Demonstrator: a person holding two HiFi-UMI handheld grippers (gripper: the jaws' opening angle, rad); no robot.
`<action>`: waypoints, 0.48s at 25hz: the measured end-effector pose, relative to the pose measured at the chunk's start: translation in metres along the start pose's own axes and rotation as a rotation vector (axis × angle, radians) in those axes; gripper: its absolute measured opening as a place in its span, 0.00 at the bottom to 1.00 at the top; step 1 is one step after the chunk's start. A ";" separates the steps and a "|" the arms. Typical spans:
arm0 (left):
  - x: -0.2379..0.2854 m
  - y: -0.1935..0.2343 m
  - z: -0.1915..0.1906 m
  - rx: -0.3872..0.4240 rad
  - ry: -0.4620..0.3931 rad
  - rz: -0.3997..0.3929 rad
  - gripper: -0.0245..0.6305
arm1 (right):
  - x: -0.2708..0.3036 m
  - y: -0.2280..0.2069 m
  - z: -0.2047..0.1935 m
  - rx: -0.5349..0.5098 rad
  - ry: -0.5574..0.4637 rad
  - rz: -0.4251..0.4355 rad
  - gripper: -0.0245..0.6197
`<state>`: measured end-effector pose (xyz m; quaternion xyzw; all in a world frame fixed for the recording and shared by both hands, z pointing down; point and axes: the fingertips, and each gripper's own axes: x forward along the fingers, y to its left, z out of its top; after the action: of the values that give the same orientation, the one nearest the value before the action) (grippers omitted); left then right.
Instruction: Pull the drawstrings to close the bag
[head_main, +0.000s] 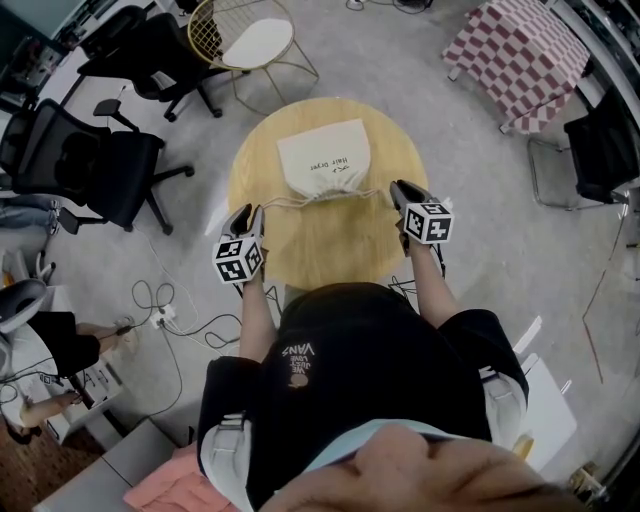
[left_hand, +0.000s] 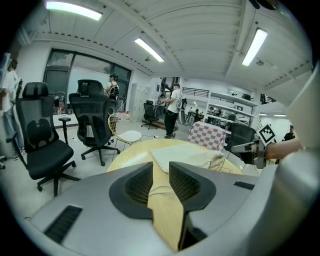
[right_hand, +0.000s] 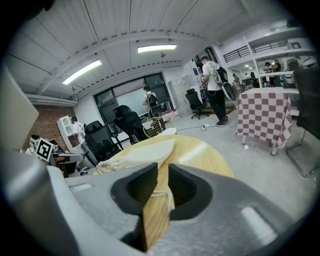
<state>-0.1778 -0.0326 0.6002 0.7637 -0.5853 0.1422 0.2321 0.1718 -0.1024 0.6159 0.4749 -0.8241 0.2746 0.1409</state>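
Bag (head_main: 322, 158) lies flat at the far middle of the round table (head_main: 330, 250), with its gathered neck toward me. It is cream cloth, and I judge it light, limp and empty or nearly so, so it is likely to slide on the smooth wood under a one-sided pull. The fabric itself offers no firm hold. The proper holds are the two thin cords leaving the neck, the left cord (head_main: 283, 203) and the right cord (head_main: 370, 192), each best taken near its free end and drawn outward evenly. The cords look soft and slightly slippery, so I would expect a light pinch to slip. The left gripper (head_main: 250, 212) has its jaws parted with wood showing through the gap. Its cord crosses between the pads, and I see no pinch on it. The right gripper (head_main: 403, 188) stands the same way, jaws apart, with its cord draped loosely between them. Print on the bag appears to read "Hair Dryer", and a smaller line beside it is too small to read. The operator's shirt shows "VANS". The marker cubes carry patterns only.
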 end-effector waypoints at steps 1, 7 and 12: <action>-0.001 -0.001 0.003 0.004 -0.006 -0.003 0.20 | -0.001 0.001 0.002 -0.002 -0.005 0.000 0.14; -0.005 -0.015 0.021 0.057 -0.049 -0.015 0.20 | -0.006 0.007 0.019 -0.017 -0.045 0.014 0.14; -0.010 -0.026 0.037 0.102 -0.100 -0.022 0.20 | -0.010 0.018 0.031 -0.056 -0.064 0.038 0.14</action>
<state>-0.1575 -0.0381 0.5590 0.7870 -0.5799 0.1312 0.1648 0.1623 -0.1056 0.5803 0.4636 -0.8445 0.2386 0.1225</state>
